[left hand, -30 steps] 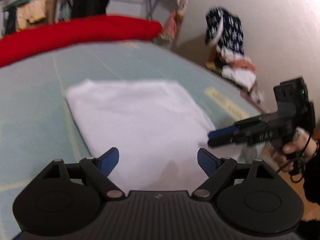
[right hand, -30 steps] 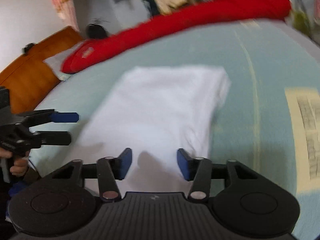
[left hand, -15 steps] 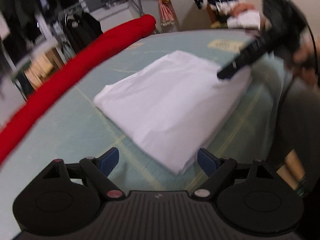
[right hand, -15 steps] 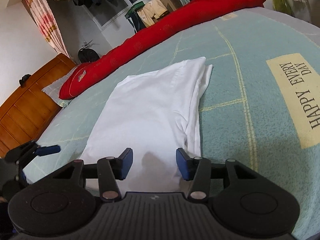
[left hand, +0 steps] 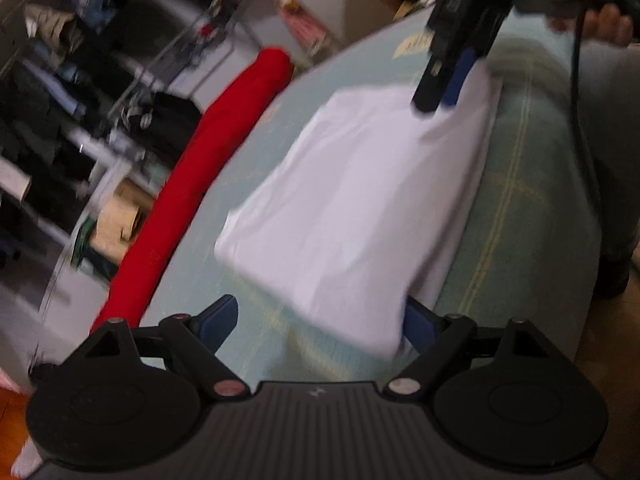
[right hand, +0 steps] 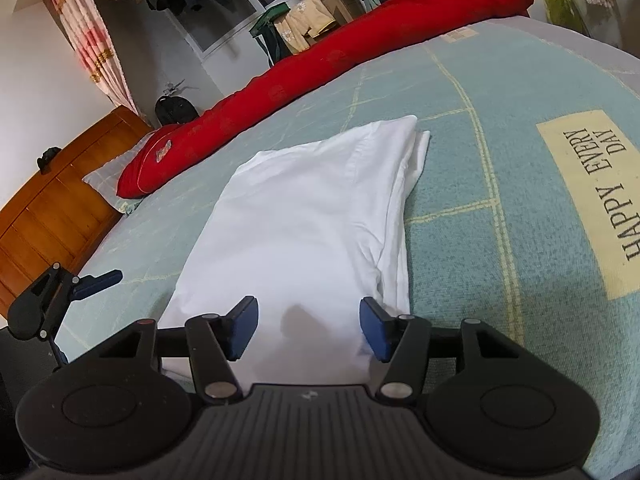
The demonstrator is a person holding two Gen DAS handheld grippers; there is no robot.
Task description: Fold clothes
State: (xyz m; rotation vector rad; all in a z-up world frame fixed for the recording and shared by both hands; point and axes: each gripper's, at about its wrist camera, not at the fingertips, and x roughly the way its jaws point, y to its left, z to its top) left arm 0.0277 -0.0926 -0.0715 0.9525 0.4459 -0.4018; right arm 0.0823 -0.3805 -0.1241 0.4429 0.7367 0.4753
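The right gripper [right hand: 308,330], jaws opening, hovers over the folded white garment [right hand: 312,224] on the bed [right hand: 480,248].

My left gripper [left hand: 316,322] and right gripper [right hand: 308,326]: black ribbed housing, two round black discs, angled black linkage arms with silver and reddish pivot pins, blue finger pads [right hand: 240,326]. Black cable [left hand: 578,92] trails off the right unit.

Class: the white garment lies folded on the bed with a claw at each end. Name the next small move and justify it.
Probably ease the left claw forward and close it on the white garment's near corner: its jaws stand wide there, empty. The right claw is opening over the other end, gripping nothing.
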